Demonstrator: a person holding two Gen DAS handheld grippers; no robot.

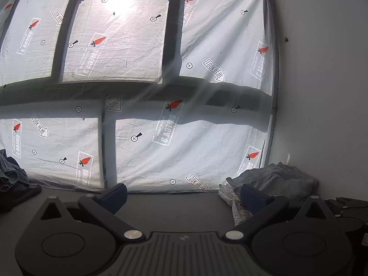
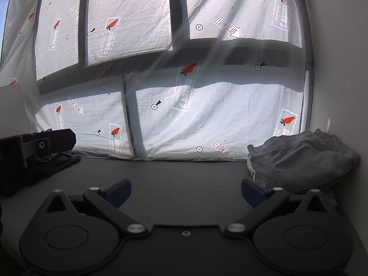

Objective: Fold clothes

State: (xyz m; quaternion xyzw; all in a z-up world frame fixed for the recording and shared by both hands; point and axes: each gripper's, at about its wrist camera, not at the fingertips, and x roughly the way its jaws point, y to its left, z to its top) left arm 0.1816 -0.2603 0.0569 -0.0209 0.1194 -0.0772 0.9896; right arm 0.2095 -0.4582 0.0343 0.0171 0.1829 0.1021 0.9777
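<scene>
While a printed sheet (image 1: pixel 142 73) glows over the window behind, dark denim clothes (image 1: pixel 10 172) lie heaped at nine o'clock on the grey tabletop (image 1: pixel 174 207); the left claw (image 1: pixel 184 195) and right claw (image 2: pixel 186 192) both gape wide, gripping nothing, and a grey garment pile (image 2: pixel 301 158) sits at three o'clock by the wall (image 2: pixel 340 69)

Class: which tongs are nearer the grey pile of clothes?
Right. The right tongs sit just left of the grey pile; the left tongs are further left, beyond them.
</scene>
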